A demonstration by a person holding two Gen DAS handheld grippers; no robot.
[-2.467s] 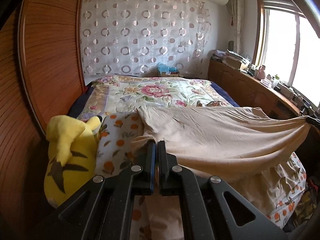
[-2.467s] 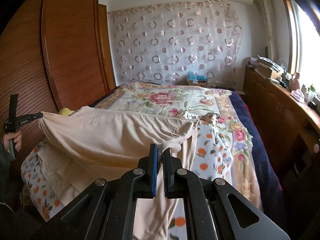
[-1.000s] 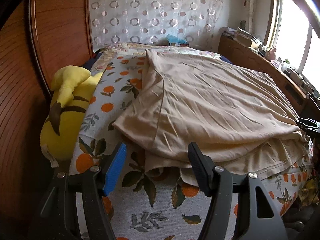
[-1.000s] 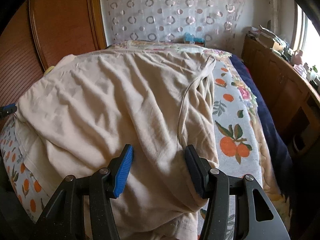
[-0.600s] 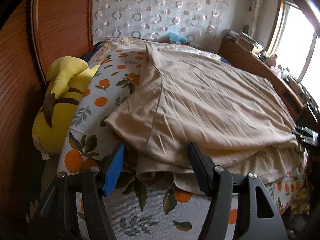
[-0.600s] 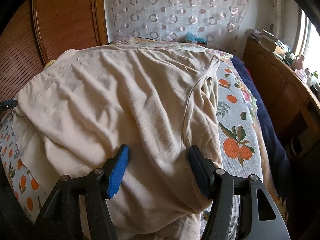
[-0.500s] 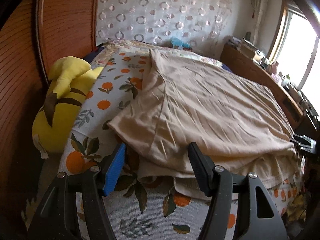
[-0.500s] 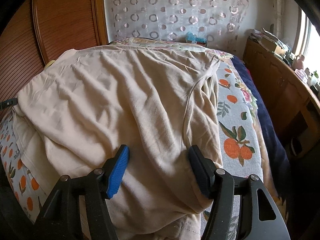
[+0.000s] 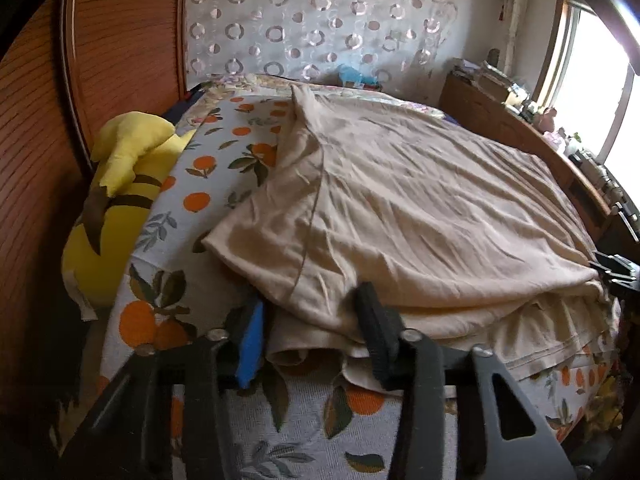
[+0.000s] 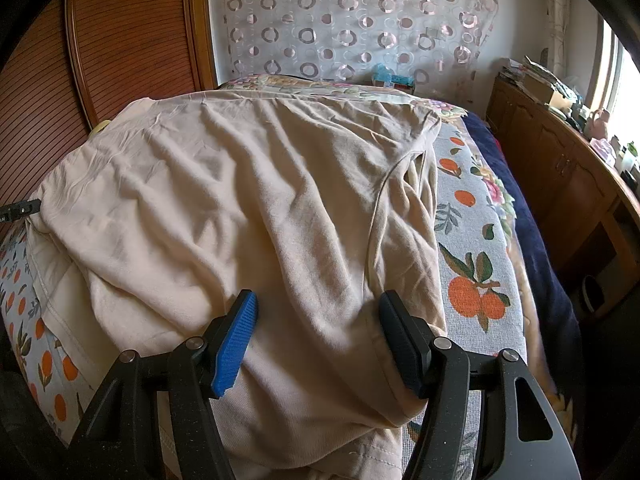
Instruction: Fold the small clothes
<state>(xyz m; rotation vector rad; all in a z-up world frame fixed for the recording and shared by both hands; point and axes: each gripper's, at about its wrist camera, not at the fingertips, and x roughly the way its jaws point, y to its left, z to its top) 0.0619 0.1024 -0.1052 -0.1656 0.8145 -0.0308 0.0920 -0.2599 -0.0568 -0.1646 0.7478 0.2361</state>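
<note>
left gripper (image 9: 310, 336) jaws closing round the beige shirt (image 9: 400, 208) edge, wider before | right gripper (image 10: 316, 340) gaping over shirt on bed (image 10: 464, 240) | yellow plush (image 9: 116, 200) only in left view

This is a home bedroom: a bed (image 10: 472, 240) with fruit-print cover, a curtain (image 10: 360, 20), a wooden wardrobe (image 10: 132, 40), a plush toy (image 9: 116, 196).

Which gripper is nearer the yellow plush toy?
Left. The left gripper is by the shirt's edge beside the yellow plush toy; the right gripper is across the shirt from it.
</note>
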